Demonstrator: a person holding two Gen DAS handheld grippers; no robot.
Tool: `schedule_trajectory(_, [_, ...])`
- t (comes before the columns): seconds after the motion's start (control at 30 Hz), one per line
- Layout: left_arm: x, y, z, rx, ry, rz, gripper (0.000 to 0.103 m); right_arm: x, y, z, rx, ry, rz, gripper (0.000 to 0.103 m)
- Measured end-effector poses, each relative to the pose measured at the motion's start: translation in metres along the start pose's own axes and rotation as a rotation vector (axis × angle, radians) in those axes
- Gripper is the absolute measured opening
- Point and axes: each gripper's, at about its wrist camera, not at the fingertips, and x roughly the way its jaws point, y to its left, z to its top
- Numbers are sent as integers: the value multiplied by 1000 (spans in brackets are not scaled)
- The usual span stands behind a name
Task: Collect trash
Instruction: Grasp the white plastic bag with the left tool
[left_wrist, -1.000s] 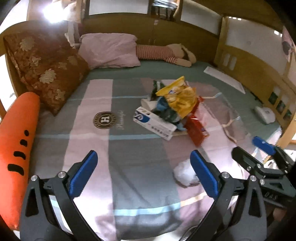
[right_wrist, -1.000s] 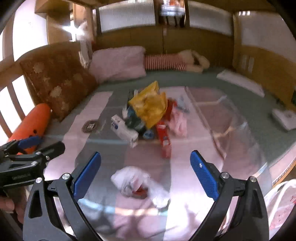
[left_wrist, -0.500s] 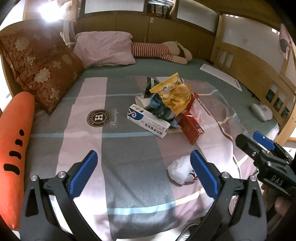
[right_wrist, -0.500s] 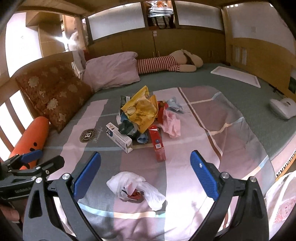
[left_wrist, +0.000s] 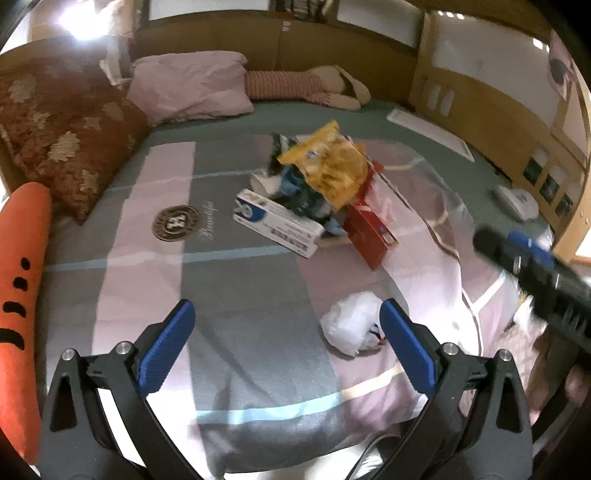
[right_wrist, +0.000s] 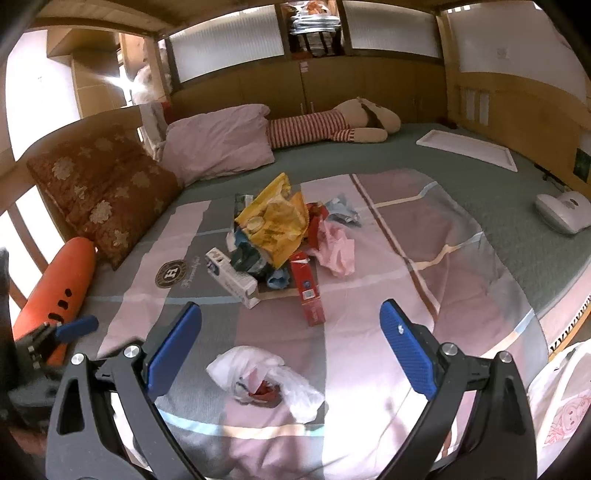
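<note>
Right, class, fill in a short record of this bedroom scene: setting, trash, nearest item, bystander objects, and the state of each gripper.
setting: bed with a striped blanket
trash pile: yellow bag, white box, red box, pink wrapper, heaped mid-bed
nearest item: crumpled white bag, apart from the pile, lying toward the grippers
bystander objects: carrot plush, brown cushion, pink pillow, striped toy
left gripper: open, empty
right gripper: open, empty, above the white bag
</note>
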Motion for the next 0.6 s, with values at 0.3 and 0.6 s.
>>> schedule_trajectory(0.3, [49,-67,-15,226,49,-13,99,32,-20,17,36,60,-43,95])
schedule_trajectory(0.6, [108,-66,-23,169,243,-93,28,78,-20,26,-23,126,-104,95])
